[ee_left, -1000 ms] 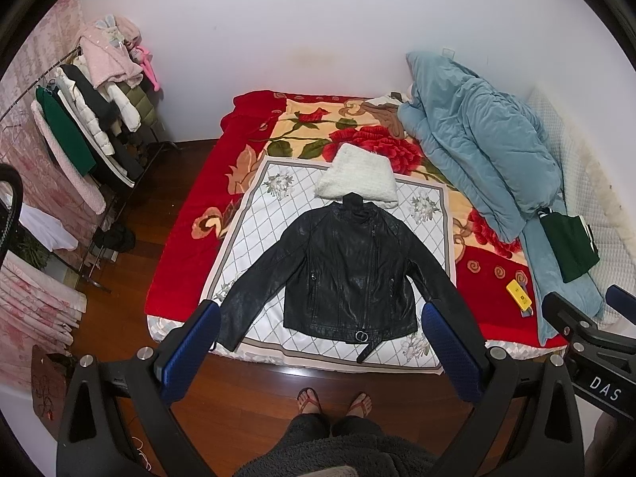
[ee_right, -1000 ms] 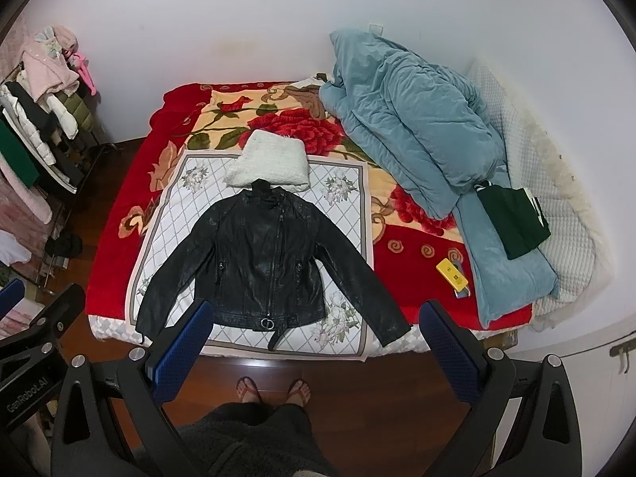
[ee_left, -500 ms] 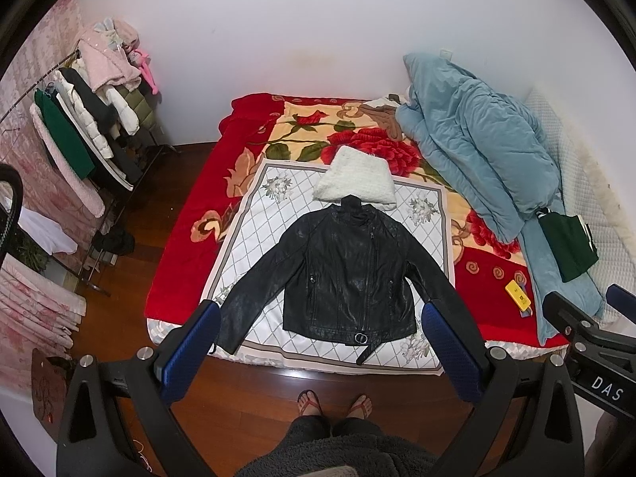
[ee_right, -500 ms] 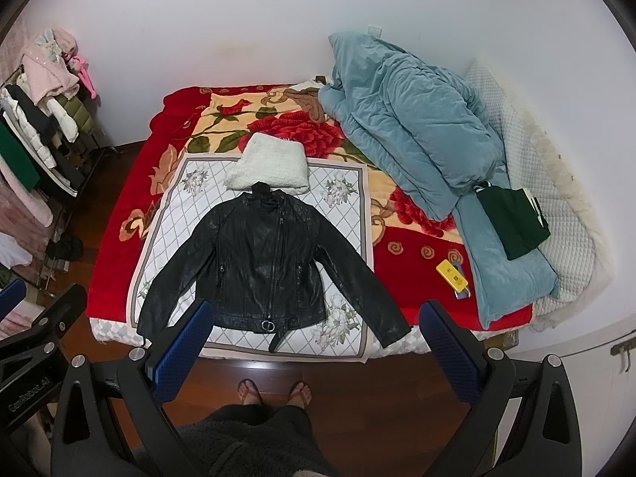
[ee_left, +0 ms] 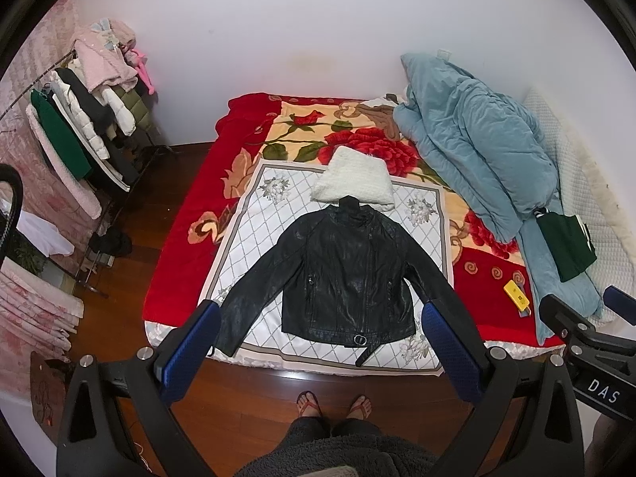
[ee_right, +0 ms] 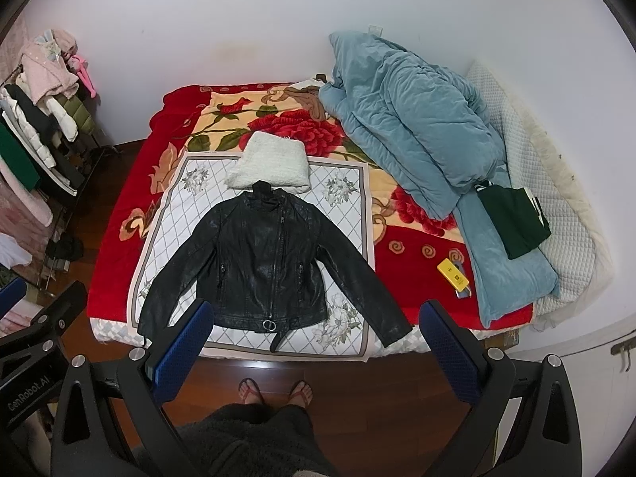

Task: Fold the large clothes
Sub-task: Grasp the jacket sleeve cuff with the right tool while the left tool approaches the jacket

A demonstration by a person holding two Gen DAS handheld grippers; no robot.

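Note:
A black leather jacket [ee_left: 349,274] lies flat and face up on a white quilted mat [ee_left: 254,214] on the bed, sleeves spread out to both sides; it also shows in the right wrist view [ee_right: 266,266]. A folded white fluffy garment [ee_left: 353,181] lies just beyond its collar. My left gripper [ee_left: 318,338] is open and empty, held high above the floor in front of the bed's near edge. My right gripper [ee_right: 316,338] is also open and empty, at the same height beside it.
A red floral blanket [ee_left: 187,230] covers the bed. A bundled blue duvet [ee_left: 477,151], a dark green garment [ee_left: 568,242] and a yellow box [ee_left: 516,296] lie on the right. A clothes rack [ee_left: 79,131] stands at left. The person's feet [ee_left: 334,403] stand on the wooden floor.
Both views have shifted very slightly; the bed and jacket sit a touch higher in frame. Nothing has been touched or moved.

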